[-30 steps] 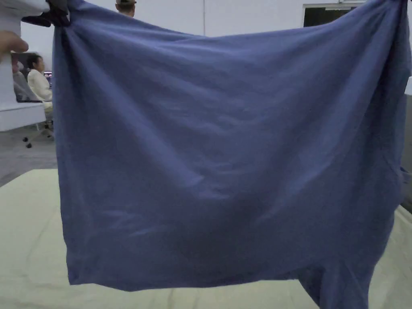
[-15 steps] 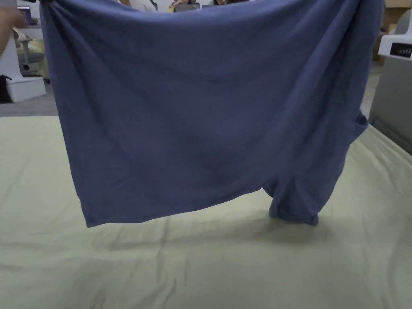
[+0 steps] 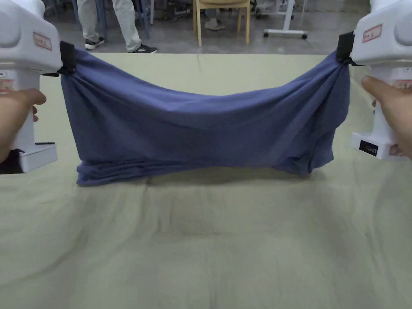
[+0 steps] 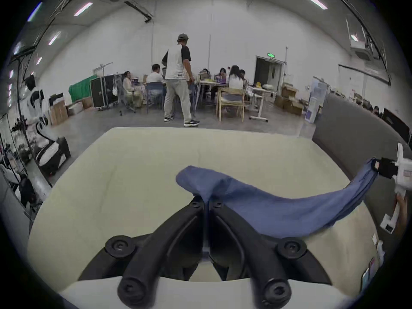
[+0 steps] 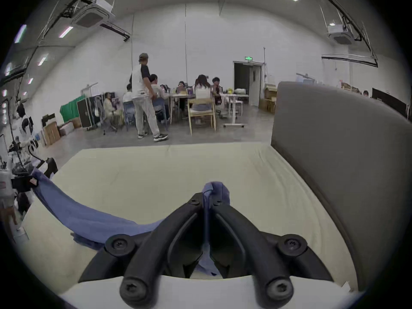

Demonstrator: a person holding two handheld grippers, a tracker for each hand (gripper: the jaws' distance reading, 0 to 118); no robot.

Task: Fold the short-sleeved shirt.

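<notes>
The blue shirt (image 3: 201,128) hangs stretched between the left gripper (image 3: 67,58) and right gripper (image 3: 344,48), each with jaws clamped on an upper corner; its lower edge rests bunched on the pale bed (image 3: 209,249).

Plain slate-blue shirt (image 3: 201,124) with no print, darker in its folds, strung between a white left gripper (image 3: 66,60) and a white right gripper (image 3: 345,50), both with black jaws and small red-edged labels, over a pale yellow-green sheet (image 3: 209,249), grey floor (image 3: 225,38) and a light wooden chair (image 3: 221,16) beyond.
</notes>
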